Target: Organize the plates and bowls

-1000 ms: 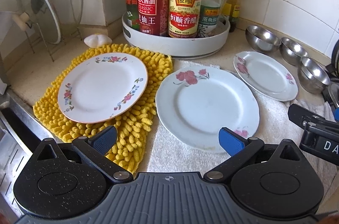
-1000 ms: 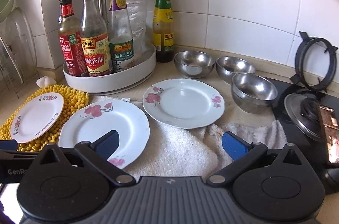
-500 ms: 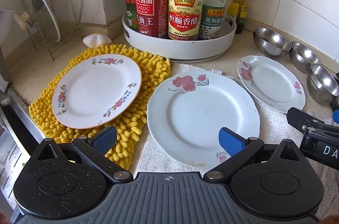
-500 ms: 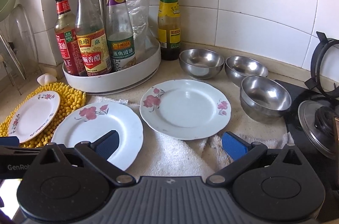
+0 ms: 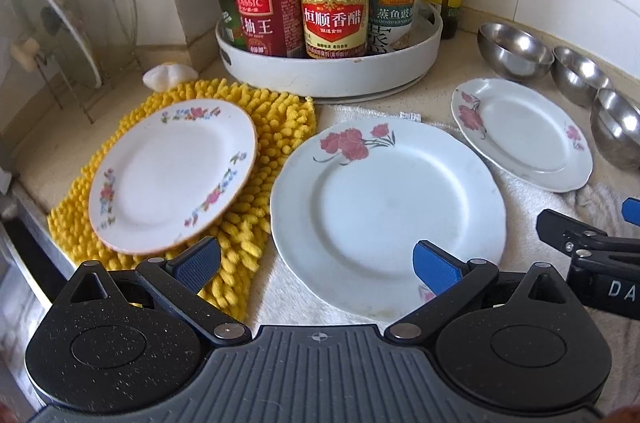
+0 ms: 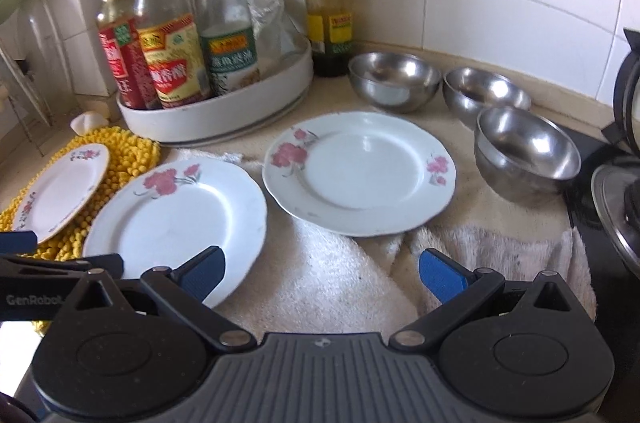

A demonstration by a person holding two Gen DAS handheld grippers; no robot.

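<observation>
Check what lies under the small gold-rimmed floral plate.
A yellow chenille mat lies under the small gold-rimmed floral plate, showing around most of it; the mat's middle and the counter beneath are hidden.

The left gripper is a black plastic tool with two round speckled discs, a ribbed grey middle part and silver screws at the joints. Its thin black arms end in blue ridged pads. The right gripper looks the same, with blue pads too. White letters mark each gripper's side.

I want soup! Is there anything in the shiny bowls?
Empty. The three steel bowls show only bare, shiny metal inside.
</observation>
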